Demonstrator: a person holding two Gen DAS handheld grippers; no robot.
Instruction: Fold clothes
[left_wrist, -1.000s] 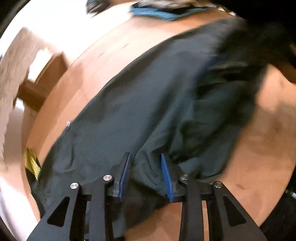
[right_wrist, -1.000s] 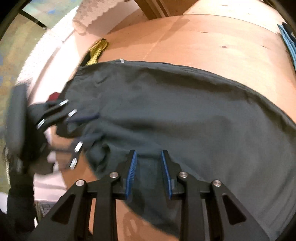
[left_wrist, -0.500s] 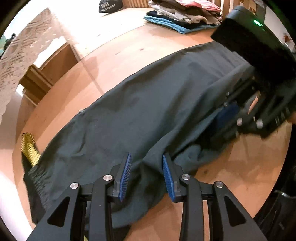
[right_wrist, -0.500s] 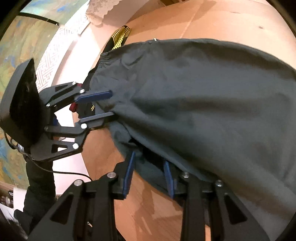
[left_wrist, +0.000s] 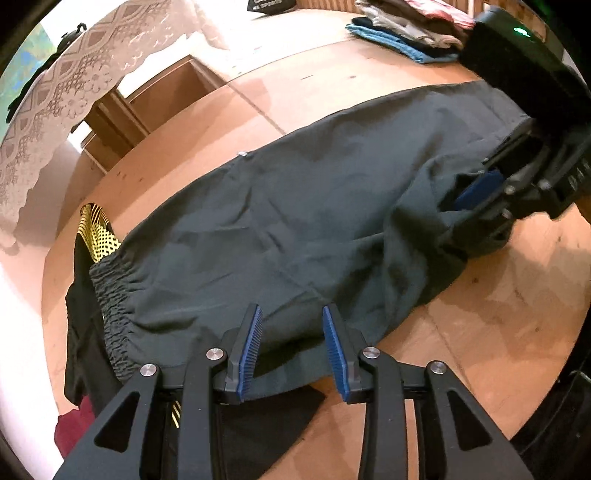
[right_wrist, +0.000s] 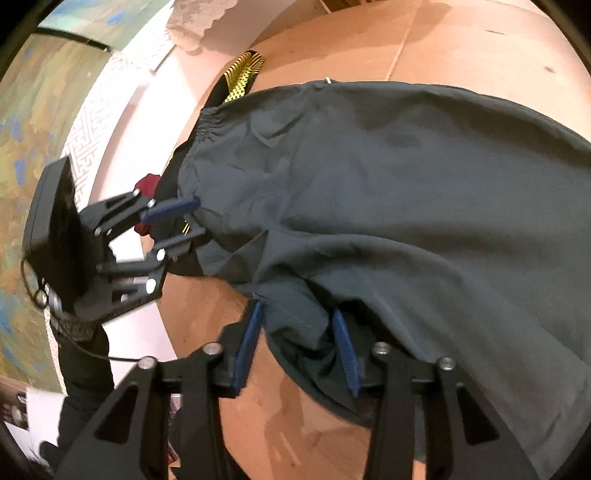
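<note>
Spread apart, the blue pads of the left gripper (left_wrist: 291, 347) straddle the near hem of the dark green trousers (left_wrist: 295, 221) without pinching it; cloth lies between and under them. From the left wrist view the trousers stretch across the wooden table (left_wrist: 498, 332), elastic waistband bunched at the left over a black and yellow garment (left_wrist: 96, 236), with a dark red cloth (left_wrist: 70, 432) below it at the table's edge. At the right, the right gripper (left_wrist: 480, 192) sits in the rumpled leg end. A stack of folded clothes (left_wrist: 410, 29) lies at the far edge; bare wood shows beyond the trousers and at the near right

From the right wrist view, the right gripper (right_wrist: 299, 347) is likewise parted, a folded flap of trousers (right_wrist: 369, 184) lying loose between its pads, not clamped. The left gripper (right_wrist: 177, 221) is at the waistband on the left, fingers apart. Bare table (right_wrist: 461, 40) lies beyond the cloth
</note>
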